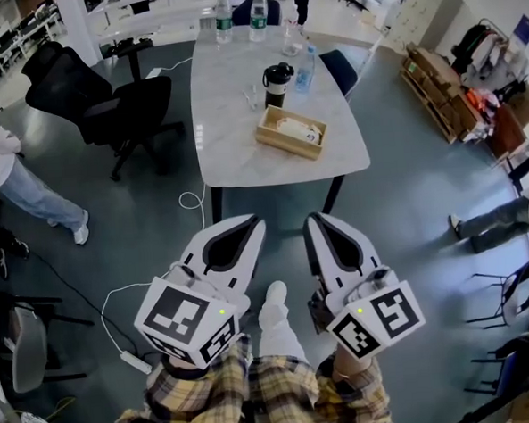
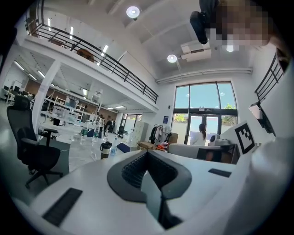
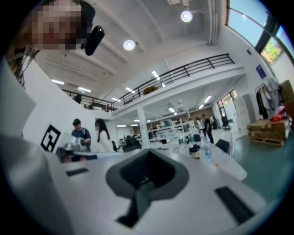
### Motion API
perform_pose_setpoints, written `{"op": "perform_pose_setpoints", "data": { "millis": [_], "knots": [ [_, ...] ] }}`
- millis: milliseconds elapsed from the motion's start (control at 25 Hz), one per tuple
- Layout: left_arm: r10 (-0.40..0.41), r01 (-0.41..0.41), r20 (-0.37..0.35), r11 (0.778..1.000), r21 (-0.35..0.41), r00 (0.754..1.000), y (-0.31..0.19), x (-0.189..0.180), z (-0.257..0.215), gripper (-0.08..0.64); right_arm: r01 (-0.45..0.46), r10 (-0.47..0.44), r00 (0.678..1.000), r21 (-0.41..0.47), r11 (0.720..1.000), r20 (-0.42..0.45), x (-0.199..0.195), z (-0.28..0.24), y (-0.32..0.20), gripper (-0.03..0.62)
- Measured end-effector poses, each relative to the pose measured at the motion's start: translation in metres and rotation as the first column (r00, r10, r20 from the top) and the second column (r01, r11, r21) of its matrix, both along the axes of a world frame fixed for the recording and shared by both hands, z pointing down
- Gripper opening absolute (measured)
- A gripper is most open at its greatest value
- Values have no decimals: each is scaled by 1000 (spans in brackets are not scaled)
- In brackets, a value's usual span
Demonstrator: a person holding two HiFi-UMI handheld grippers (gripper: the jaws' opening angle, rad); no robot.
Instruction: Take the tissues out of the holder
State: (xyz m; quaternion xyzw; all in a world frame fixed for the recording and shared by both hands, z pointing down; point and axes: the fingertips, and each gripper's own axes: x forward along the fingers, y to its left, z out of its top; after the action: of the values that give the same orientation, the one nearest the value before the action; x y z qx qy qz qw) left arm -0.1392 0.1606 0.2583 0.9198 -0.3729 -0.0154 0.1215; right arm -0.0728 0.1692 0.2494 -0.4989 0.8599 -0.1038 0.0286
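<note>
A long white table fills the far middle of the floor, with a black office chair standing off its left side. Near the person, well short of the table, the left gripper and right gripper are held side by side, pointing towards the table. Each has its jaws brought together with nothing between them, as each gripper's own view also shows. On the table's near right part sits the holder, an open wooden box lying at a slant close to the near edge. Just beyond it stand a black mug and a clear bottle, and more bottles are at the far end. The tissues show as a pale patch lying inside the holder, but they are too small here to tell whether they are loose sheets or a wrapped pack. They will likely be very light, soft and limp, easy to crush or tear if pinched hard, and a single sheet may come away alone. The best hold is probably a shallow pinch on the exposed top near the middle, lifting straight up. The box looks light enough to slide or rise with them, so the other claw could steady its rim.
</note>
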Motion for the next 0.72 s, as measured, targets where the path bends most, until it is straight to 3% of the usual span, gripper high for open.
{"op": "perform_pose_setpoints", "data": {
  "millis": [400,720],
  "knots": [
    [-35,35,-9,999,-13,999,-122,65,7,18,53,-53,999,2,999,-11,56,-1,-124,9],
    [-53,53,11,998,-13,999,-184,114,2,18,63,-63,998,12,998,-9,110,-12,-187,9]
  ]
}}
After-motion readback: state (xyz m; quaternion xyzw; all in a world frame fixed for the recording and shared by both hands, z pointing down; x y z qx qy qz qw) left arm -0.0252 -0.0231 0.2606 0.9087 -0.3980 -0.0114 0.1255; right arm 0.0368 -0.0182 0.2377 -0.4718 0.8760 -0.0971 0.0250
